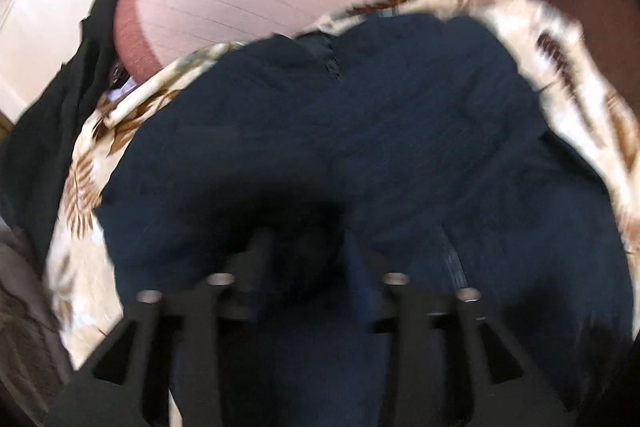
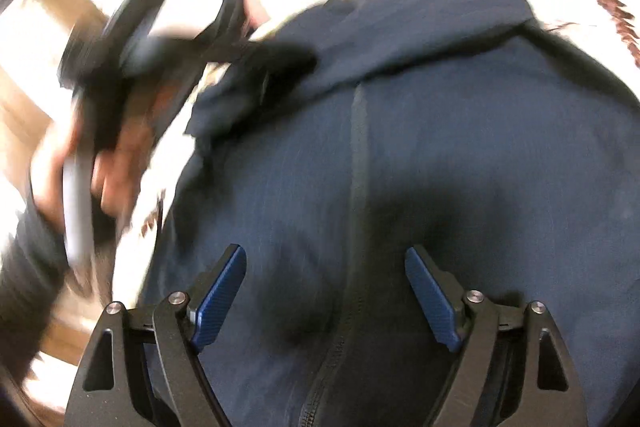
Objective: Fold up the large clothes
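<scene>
Left wrist view: my left gripper (image 1: 308,259) looks clamped on a fold of the dark navy zippered garment (image 1: 360,131), probably to drag it flat over the cream leaf-print sheet (image 1: 576,67); dark cloth hides its tips.

Right wrist view: my right gripper (image 2: 325,291) hangs apart above the garment's zip (image 2: 358,163). Motion blur smears the left gripper (image 2: 256,67).

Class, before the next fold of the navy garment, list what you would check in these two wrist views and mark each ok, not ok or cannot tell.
1. Right gripper open above the navy garment: ok.
2. Left gripper holding cloth: cannot tell; its fingertips are lost in dark folds.
3. Zipper lying straight: ok in the right view.
4. Garment flat: not ok; its top edge is bunched.
5. Garment fully on the leaf-print cloth: cannot tell.
</scene>
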A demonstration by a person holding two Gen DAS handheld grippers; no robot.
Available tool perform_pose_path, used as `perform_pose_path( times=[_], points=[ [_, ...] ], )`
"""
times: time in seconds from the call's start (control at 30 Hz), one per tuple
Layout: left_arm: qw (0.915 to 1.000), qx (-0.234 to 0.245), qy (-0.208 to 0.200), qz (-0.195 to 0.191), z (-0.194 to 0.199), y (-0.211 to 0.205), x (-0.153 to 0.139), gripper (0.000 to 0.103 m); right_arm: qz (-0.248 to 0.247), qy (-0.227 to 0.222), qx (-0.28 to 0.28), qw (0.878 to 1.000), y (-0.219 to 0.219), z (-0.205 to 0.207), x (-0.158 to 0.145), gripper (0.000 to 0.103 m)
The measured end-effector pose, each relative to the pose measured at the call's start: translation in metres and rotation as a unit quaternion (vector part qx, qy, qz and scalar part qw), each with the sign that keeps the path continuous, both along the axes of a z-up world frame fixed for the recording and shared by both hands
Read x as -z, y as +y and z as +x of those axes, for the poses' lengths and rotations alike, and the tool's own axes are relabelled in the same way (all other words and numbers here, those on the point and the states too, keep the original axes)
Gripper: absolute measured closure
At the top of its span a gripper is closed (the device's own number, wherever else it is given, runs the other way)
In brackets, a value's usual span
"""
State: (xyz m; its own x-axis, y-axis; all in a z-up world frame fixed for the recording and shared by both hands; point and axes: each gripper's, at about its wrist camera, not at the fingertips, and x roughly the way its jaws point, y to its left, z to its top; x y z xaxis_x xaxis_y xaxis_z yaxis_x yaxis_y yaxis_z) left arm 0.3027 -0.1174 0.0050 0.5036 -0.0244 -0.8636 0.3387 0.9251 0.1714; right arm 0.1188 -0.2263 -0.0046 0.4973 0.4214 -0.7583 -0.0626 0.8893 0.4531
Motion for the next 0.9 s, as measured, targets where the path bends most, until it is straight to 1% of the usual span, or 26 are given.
perform_pose_path(
  times=[0.03,0.07,0.1,0.17,0.2,0.27,0.33,0.37,0.43,0.5,0.57,0.6,0.67,0.7,0.73,0.77,0.8,0.83,0.87,0.9],
  points=[
    [0.9998,-0.008,-0.007,-0.017,-0.003,0.016,-0.004,0.048,0.001,-0.016,0.019,1.0,-0.009,0.005,-0.011,0.02],
    [0.9988,-0.022,-0.011,-0.041,-0.008,0.038,-0.011,0.045,-0.002,-0.027,0.028,0.999,-0.012,0.009,-0.018,0.019],
    [0.9967,-0.045,-0.01,-0.067,-0.01,0.063,-0.015,0.045,-0.011,-0.043,0.042,0.998,-0.015,0.017,-0.031,0.018],
    [0.9897,-0.094,-0.005,-0.108,-0.007,0.105,-0.015,0.045,-0.026,-0.06,0.049,0.997,-0.011,0.032,-0.046,0.018],
    [0.9857,-0.119,-0.004,-0.119,-0.004,0.124,-0.013,0.045,-0.038,-0.07,0.044,0.996,-0.003,0.042,-0.054,0.018],
    [0.9745,-0.189,-0.001,-0.121,0.001,0.168,-0.006,0.046,-0.065,-0.082,0.027,0.994,0.017,0.061,-0.061,0.018],
    [0.9646,-0.226,0.008,-0.136,0.003,0.195,0.004,0.046,-0.102,-0.087,0.0,0.991,0.047,0.08,-0.062,0.018],
    [0.9571,-0.246,0.017,-0.153,0.003,0.212,0.011,0.046,-0.12,-0.089,-0.012,0.989,0.06,0.087,-0.061,0.018],
    [0.9483,-0.264,0.028,-0.174,0.001,0.229,0.019,0.046,-0.162,-0.091,-0.038,0.982,0.087,0.097,-0.055,0.019],
    [0.9438,-0.27,0.036,-0.187,0.001,0.237,0.026,0.046,-0.216,-0.097,-0.059,0.97,0.12,0.113,-0.046,0.019],
    [0.9422,-0.269,0.046,-0.195,0.001,0.237,0.031,0.046,-0.263,-0.092,-0.057,0.959,0.139,0.13,-0.034,0.019],
    [0.9417,-0.268,0.048,-0.198,0.0,0.235,0.033,0.046,-0.277,-0.088,-0.056,0.955,0.146,0.137,-0.027,0.019],
    [0.9424,-0.265,0.051,-0.198,0.002,0.233,0.036,0.046,-0.314,-0.065,-0.052,0.946,0.161,0.158,-0.01,0.022],
    [0.943,-0.263,0.051,-0.197,0.002,0.232,0.037,0.046,-0.327,-0.061,-0.051,0.942,0.166,0.164,-0.003,0.031],
    [0.9436,-0.261,0.052,-0.197,0.002,0.238,0.037,0.046,-0.331,-0.064,-0.054,0.94,0.167,0.167,0.0,0.057],
    [0.9444,-0.259,0.052,-0.196,0.002,0.237,0.038,0.046,-0.329,-0.067,-0.06,0.94,0.168,0.168,0.0,0.072],
    [0.9451,-0.257,0.052,-0.195,0.003,0.237,0.038,0.046,-0.321,-0.063,-0.062,0.943,0.165,0.169,-0.001,0.088],
    [0.946,-0.255,0.052,-0.193,0.004,0.236,0.038,0.046,-0.298,-0.063,-0.056,0.951,0.157,0.17,-0.007,0.096],
    [0.9467,-0.253,0.052,-0.193,0.005,0.235,0.037,0.046,-0.266,-0.071,-0.049,0.96,0.148,0.168,-0.015,0.097],
    [0.9467,-0.252,0.052,-0.194,0.006,0.234,0.037,0.046,-0.224,-0.083,-0.035,0.97,0.133,0.164,-0.026,0.098]
  ],
)
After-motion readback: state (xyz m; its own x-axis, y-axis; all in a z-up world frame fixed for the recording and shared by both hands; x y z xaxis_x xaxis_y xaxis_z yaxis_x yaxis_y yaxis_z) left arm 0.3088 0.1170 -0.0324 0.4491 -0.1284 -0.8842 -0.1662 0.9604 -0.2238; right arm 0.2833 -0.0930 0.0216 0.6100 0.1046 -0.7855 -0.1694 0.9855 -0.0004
